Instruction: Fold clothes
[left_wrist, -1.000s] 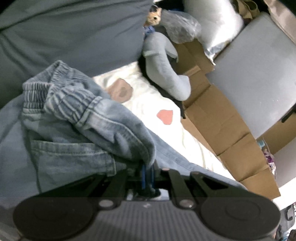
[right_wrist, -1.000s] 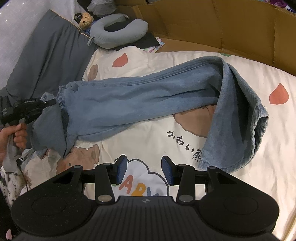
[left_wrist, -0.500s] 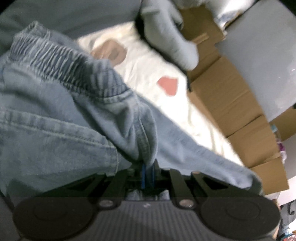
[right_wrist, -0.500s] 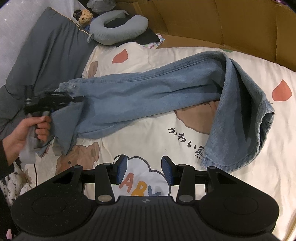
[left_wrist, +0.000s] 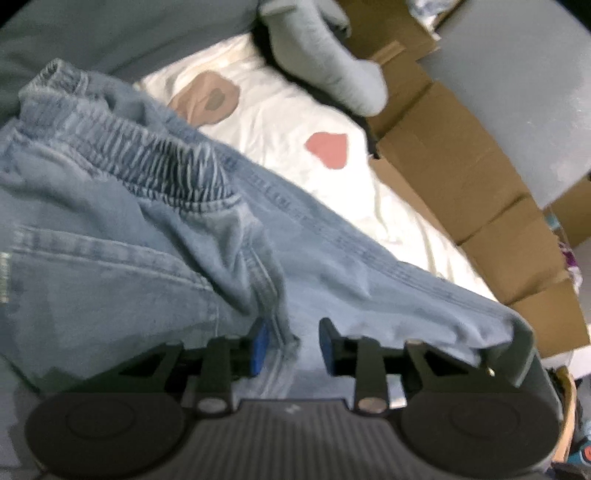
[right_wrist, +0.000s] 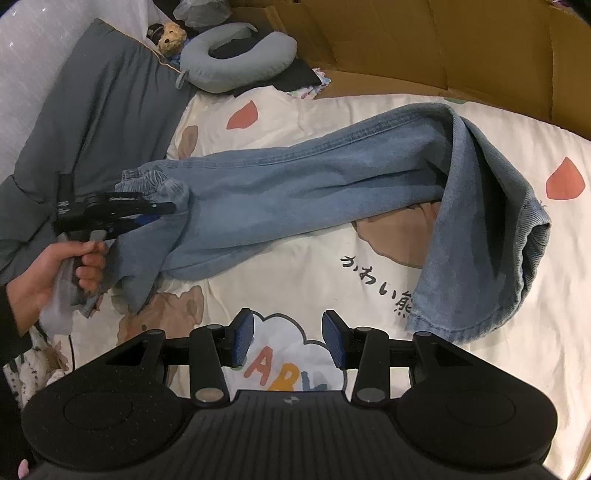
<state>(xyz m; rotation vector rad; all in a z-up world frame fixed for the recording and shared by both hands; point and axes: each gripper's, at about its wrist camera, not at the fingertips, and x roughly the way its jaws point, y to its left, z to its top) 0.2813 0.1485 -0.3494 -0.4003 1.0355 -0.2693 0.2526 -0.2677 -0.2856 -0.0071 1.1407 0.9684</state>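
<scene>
Spread over a cream bedsheet (right_wrist: 303, 280) with cartoon prints: a pair of light blue jeans (right_wrist: 295, 184), lying across the bed from the left toward the right. Waistband at the far left, bunched beside a grey pillow (right_wrist: 92, 99); legs doubled together, running right, then bent back toward the near side, hems ending near right. Beyond, at the far edge, a grey neck pillow (right_wrist: 236, 62) and a cardboard wall (right_wrist: 443, 44).

Step in hand, by the look of it: setting down the waist end after laying the legs together. Left gripper (left_wrist: 291, 343) low over the denim just below the elastic waistband (left_wrist: 155, 162), jaws just opened, a seam ridge lying between the blue pads but not pinched, so released. Held by a hand (right_wrist: 55, 266) at the left edge in the right-hand view.

Right gripper (right_wrist: 288, 339) apart from the jeans, over bare sheet on the near side, jaws parted, nothing between them.

Next, probably: flatten the rumpled waist, then straighten the bent lower legs or bring the hems over toward the waistband. Calls for a fresh pinch through both layers, so neither leg slips aside.
</scene>
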